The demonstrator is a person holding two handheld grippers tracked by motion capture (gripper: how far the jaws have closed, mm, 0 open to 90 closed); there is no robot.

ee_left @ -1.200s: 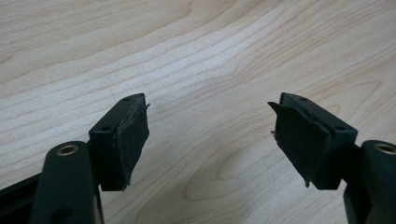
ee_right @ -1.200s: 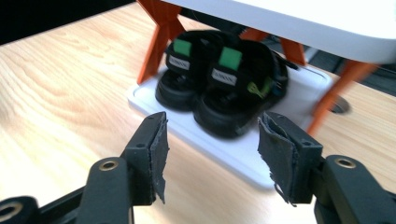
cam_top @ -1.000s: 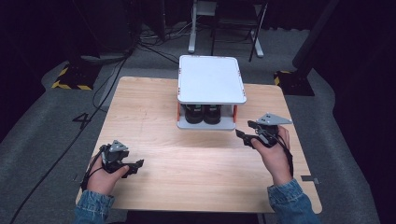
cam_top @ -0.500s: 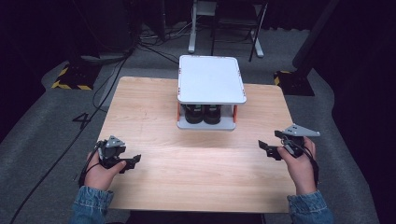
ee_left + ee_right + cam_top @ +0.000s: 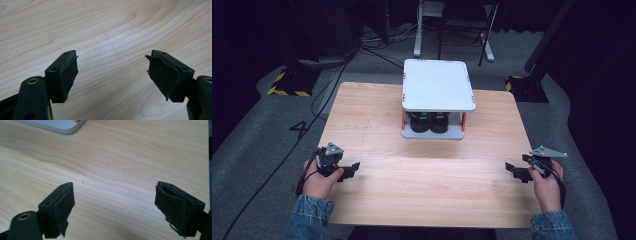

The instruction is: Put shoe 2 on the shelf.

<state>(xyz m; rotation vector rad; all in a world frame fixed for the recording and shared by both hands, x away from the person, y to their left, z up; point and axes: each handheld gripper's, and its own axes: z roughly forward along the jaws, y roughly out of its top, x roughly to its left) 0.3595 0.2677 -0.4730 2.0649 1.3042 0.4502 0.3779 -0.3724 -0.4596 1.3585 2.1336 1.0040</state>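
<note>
Both hands have drawn back toward the near table (image 5: 377, 115) corners; left gripper (image 5: 346, 171) and right gripper (image 5: 517, 171) gape empty, well apart from the white two-tier stand (image 5: 438, 85) holding dark jars (image 5: 429, 121)

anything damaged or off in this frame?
Yes: the black rubber pads on the left gripper look torn, with ragged edges peeling off the jaws. The right gripper pads are frayed too. The white two-tier shelf sits square on the wooden table.

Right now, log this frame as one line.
left gripper: open, empty | right gripper: open, empty | two-tier rack: mid-table, black items on lower shelf | table: wooden
</note>
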